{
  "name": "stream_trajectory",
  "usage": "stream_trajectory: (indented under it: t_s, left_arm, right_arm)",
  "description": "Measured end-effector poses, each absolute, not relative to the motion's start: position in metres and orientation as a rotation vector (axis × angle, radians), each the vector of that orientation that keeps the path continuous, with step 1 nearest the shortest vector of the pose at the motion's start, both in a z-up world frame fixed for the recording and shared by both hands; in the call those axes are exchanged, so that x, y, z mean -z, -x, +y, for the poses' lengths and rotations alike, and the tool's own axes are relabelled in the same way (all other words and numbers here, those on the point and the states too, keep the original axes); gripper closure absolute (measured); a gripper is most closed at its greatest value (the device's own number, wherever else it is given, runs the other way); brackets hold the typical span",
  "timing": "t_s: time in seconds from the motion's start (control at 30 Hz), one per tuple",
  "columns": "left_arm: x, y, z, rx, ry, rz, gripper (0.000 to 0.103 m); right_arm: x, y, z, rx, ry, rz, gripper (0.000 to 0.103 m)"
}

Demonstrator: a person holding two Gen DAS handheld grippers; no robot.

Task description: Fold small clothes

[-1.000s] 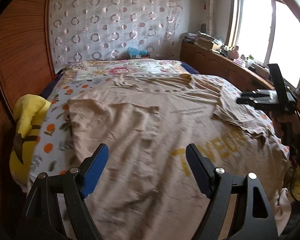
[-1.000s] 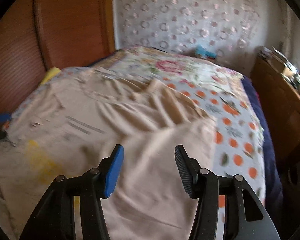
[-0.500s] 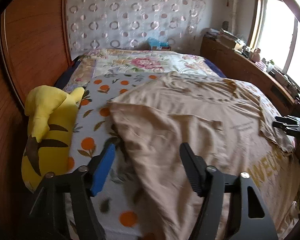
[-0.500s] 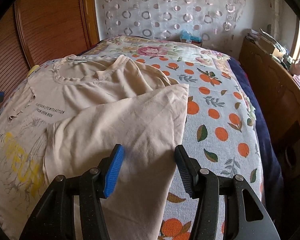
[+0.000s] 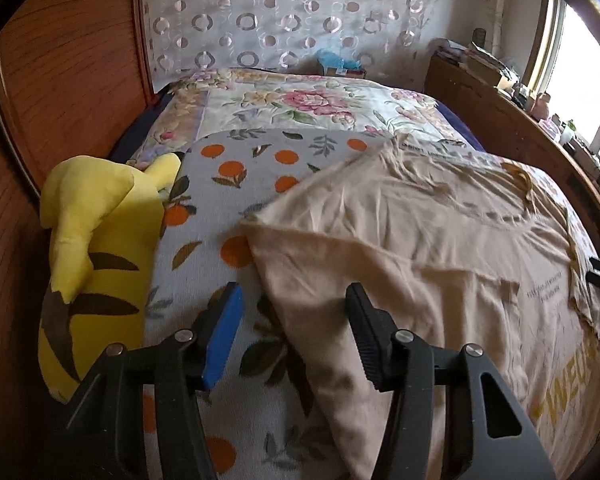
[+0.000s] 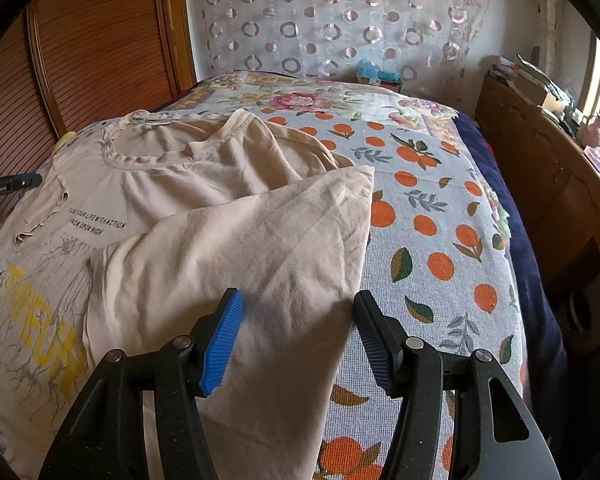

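Yellow plush toy (image 5: 88, 248) in left view only; shirt's neckline (image 6: 148, 152) clearer right.

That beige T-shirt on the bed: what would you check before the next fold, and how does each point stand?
1. T-shirt flat on the bed: not ok, wrinkled.
2. Right side folded inward: ok.
3. Left hand-held gripper over the shirt's left edge: ok; closing, pads not on cloth.
4. Right hand-held gripper above the folded flap: ok; opening, pads clear of cloth.
5. Yellow plush toy clear of the shirt: ok.
6. Hem: cannot tell.
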State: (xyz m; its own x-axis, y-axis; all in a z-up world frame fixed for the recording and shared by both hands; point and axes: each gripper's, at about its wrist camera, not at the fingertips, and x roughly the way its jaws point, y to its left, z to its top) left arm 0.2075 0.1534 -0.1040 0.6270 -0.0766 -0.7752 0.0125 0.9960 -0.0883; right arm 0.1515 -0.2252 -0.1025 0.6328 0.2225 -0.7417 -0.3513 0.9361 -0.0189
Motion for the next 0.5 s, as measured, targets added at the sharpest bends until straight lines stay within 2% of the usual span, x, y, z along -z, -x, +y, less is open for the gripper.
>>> stream_trajectory:
  t_s: [0.07,0.23,0.4,0.5]
  left_arm:
    - [0.104,-0.214,0.154,0.048,0.082,0.891,0.050]
    - [0.103,-0.228,0.158,0.036,0.085,0.890,0.064]
    - [0.102,-0.229,0.159,0.058,0.099,0.900,0.096]
    - [0.095,-0.221,0.153,0.081,0.101,0.885,0.097]
  right_arm:
    - [0.103,-0.151,-0.225,-0.330,0.167,0.823,0.043]
    - [0.103,-0.151,-0.226,-0.331,0.167,0.823,0.043]
    - [0.103,-0.151,-0.226,-0.331,0.167,0.823,0.043]
    - [0.103,-0.151,-0.226,-0.332,0.167,0.823,0.043]
